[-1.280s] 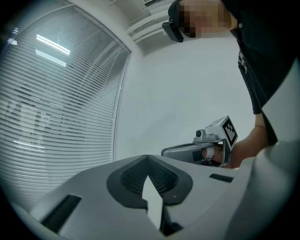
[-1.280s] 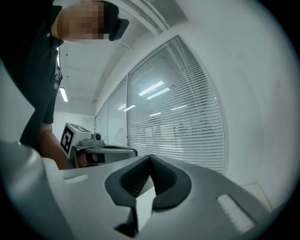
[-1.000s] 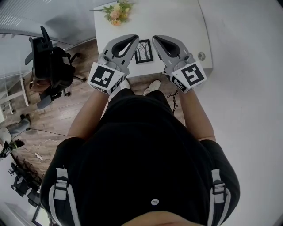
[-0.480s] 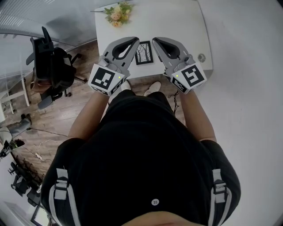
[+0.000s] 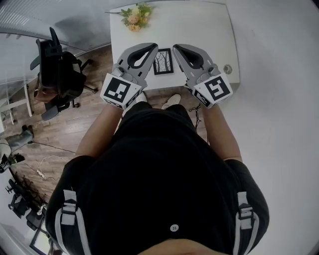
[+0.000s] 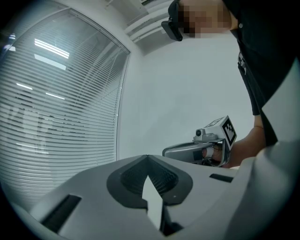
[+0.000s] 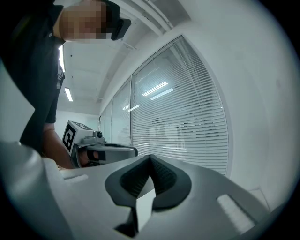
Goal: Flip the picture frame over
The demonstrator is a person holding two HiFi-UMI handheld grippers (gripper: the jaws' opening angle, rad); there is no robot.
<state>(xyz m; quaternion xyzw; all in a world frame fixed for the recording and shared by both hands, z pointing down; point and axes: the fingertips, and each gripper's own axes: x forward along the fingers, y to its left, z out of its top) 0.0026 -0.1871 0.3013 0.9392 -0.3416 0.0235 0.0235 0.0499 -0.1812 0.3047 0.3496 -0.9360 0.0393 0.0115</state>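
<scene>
A small black picture frame [image 5: 163,61] lies picture side up on the white table [image 5: 199,25], near its front edge. In the head view it shows between my two grippers, which hang above the table's near edge and point level. The left gripper [image 5: 151,46] is to the left of the frame, shut, with nothing between its jaws [image 6: 148,157]. My right gripper [image 5: 176,48] is to the right of it, also shut and empty [image 7: 150,156]. Each gripper view shows the other gripper beside it; neither shows the frame.
A bunch of yellow and pink flowers [image 5: 133,14] lies at the table's far left. A round grommet [image 5: 228,68] sits at the table's right edge. A black office chair [image 5: 57,67] stands on the wood floor to the left. Window blinds [image 7: 187,117] fill the wall ahead.
</scene>
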